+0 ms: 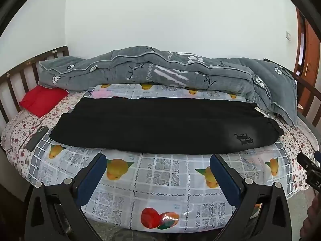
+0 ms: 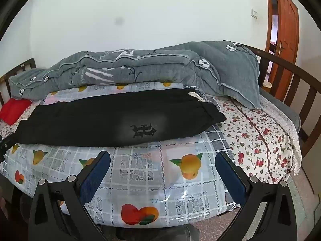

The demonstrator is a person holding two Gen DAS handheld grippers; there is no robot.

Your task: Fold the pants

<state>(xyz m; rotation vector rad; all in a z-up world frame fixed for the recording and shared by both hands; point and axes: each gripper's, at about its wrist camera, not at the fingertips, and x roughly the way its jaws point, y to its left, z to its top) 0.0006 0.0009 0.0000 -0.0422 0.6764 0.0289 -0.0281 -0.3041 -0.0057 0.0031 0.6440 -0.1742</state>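
The black fabric pants (image 1: 160, 124) lie flat and lengthwise across the bed, on a glossy plastic sheet printed with grey squares and fruit (image 1: 152, 180), which in turn covers a red-flowered bedsheet (image 2: 258, 140). The legs look already doubled one over the other, waistband with its white drawstring (image 2: 195, 96) to the right, cuffs to the left; probably laid this way so the next fold can run end to end on a smooth surface. A grey flower-embroidered quilt (image 1: 152, 74) is bunched along the far side, a red pillow (image 1: 43, 100) sits far left, and a dark phone (image 1: 37, 135) rests just beside the cuff end, all off the working area. The left gripper (image 1: 158, 170) and right gripper (image 2: 162, 170) both hover over the near edge of the plastic sheet, angled downward, blue-padded jaws spread wide with nothing between them. The pants are beyond both grippers, apart from them, untouched; embroidered emblem (image 2: 143, 130) faces up near the waist.
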